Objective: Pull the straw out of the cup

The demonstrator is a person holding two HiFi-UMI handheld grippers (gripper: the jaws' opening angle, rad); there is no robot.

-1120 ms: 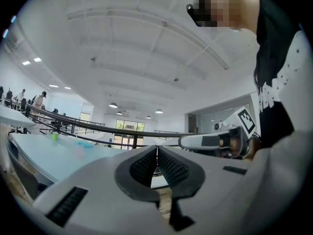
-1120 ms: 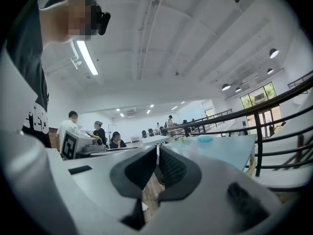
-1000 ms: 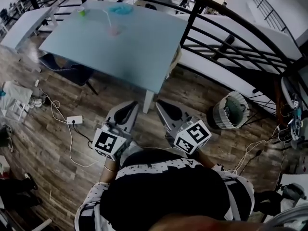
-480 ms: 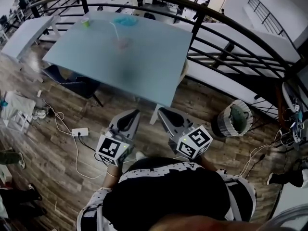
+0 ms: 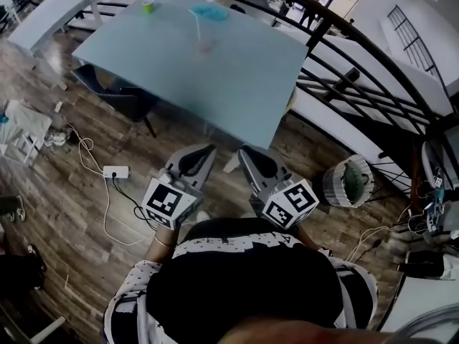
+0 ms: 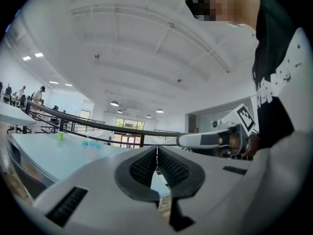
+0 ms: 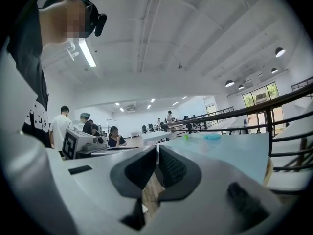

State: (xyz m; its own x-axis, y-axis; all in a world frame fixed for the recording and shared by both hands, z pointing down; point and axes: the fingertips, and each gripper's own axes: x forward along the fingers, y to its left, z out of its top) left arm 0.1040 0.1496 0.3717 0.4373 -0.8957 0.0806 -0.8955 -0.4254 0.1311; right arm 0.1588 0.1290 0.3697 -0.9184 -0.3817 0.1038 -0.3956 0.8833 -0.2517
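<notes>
Left grey two-jaw gripper [image 5: 206, 151]: jaws together, empty. Right grey two-jaw gripper [image 5: 244, 151]: pads meeting, empty. Both low by the body, well apart from small clear cup [image 5: 206, 47], thin white straw [image 5: 199, 26] standing in it, far across pale blue tabletop [image 5: 237, 84]. Risk: cup likely light, so an unbraced pull may tip it. Wood-plank floor [image 5: 64, 192], black railing [image 7: 244, 109].

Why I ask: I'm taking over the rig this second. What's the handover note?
Left gripper: shut, empty, held close to the body.
Right gripper: shut, empty, beside it.
Cup: on the far part of the table, straw in it, well beyond both grippers.
Done: nothing yet.
Left: step up, grip the straw, pull it out.
</notes>
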